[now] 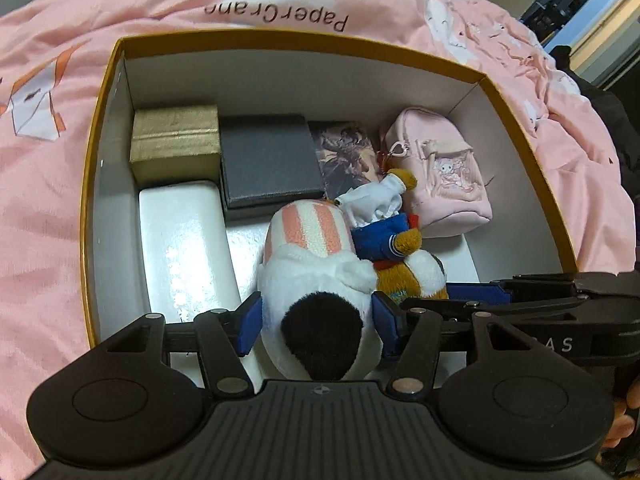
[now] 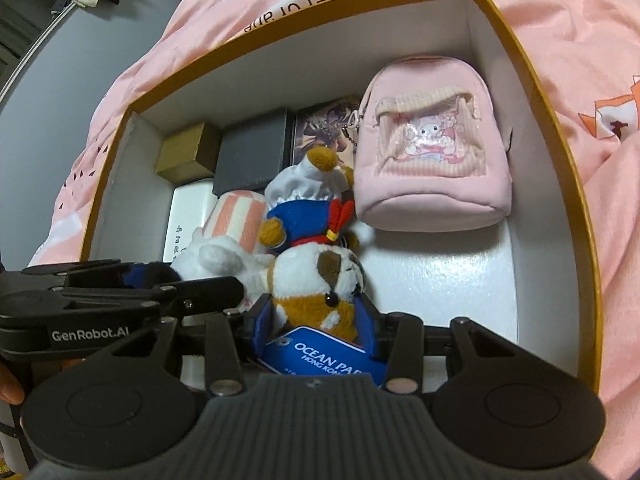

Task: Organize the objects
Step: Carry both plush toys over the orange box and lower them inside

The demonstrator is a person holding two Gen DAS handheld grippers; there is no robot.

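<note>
A yellow-rimmed box [image 1: 100,128] with white inner walls lies on a pink bedspread. My left gripper [image 1: 316,318] is shut on a white plush with a pink-striped body and a black patch [image 1: 316,280], held low inside the box. My right gripper [image 2: 316,320] is shut on a brown-and-white dog plush in a blue sailor suit and white hat [image 2: 316,276], right beside the white plush [image 2: 224,256]. The dog plush also shows in the left wrist view [image 1: 404,248]. A blue Ocean Park tag [image 2: 320,354] hangs from it.
Inside the box lie a gold box [image 1: 176,142], a dark grey box [image 1: 268,160], a picture card [image 1: 348,152], a white case [image 1: 180,236] and a pink mini backpack [image 2: 432,152]. Bare white floor [image 2: 440,280] shows at the box's right. Pink bedspread [image 1: 40,200] surrounds it.
</note>
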